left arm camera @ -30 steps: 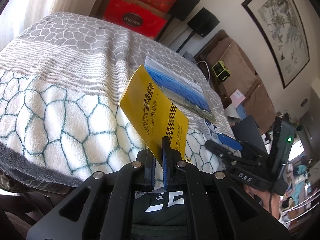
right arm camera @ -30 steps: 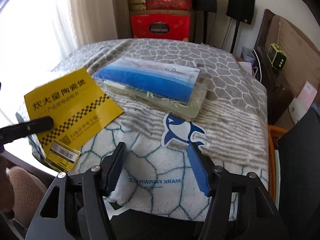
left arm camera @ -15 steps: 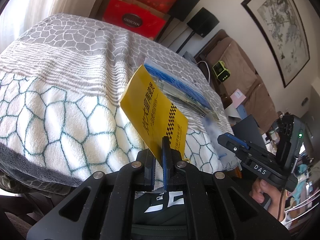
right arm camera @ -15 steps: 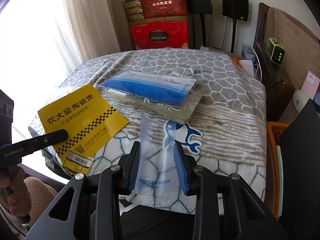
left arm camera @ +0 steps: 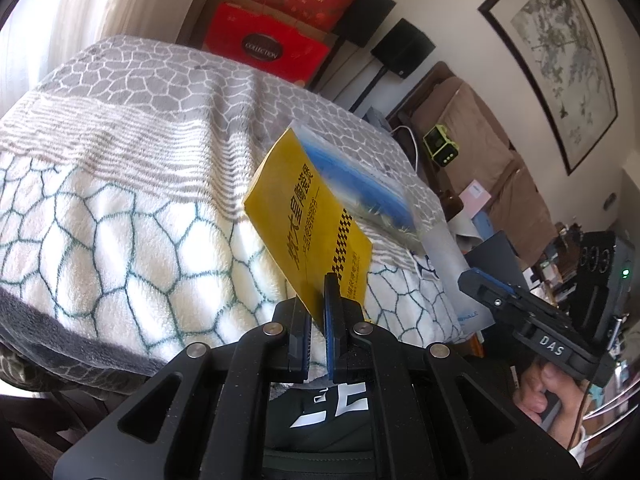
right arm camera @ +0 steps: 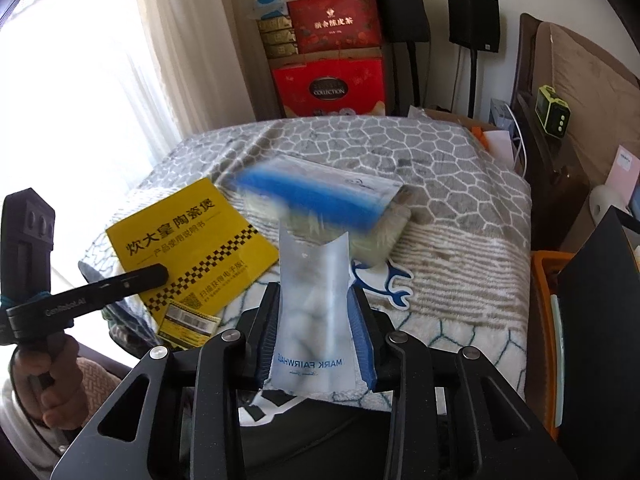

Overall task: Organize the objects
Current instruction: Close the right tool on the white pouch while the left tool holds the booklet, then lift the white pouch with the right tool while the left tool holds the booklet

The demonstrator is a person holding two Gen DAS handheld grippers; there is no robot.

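Observation:
My left gripper (left arm camera: 318, 280) is shut on the near edge of a yellow instruction booklet (left arm camera: 308, 216) and holds it tilted above the blanket; it also shows in the right wrist view (right arm camera: 192, 248). My right gripper (right arm camera: 314, 300) is shut on a frosted plastic bag printed MARK FAIRWHALE (right arm camera: 312, 320), lifted off the blanket; the bag also shows in the left wrist view (left arm camera: 448, 256). A clear pouch with a blue towel (right arm camera: 320, 204) lies on the blanket beyond both; it also shows in the left wrist view (left arm camera: 360, 188).
A grey and white patterned blanket (right arm camera: 440, 184) covers the table. A blue whale sticker (right arm camera: 384, 280) lies on it. Red gift boxes (right arm camera: 332, 84) and speakers (right arm camera: 474, 22) stand behind. A black panel and an orange bin (right arm camera: 544, 280) are at the right.
My right gripper closed on the frosted bag and lifted it off the blanket. My left gripper kept its hold on the yellow booklet, raised slightly.

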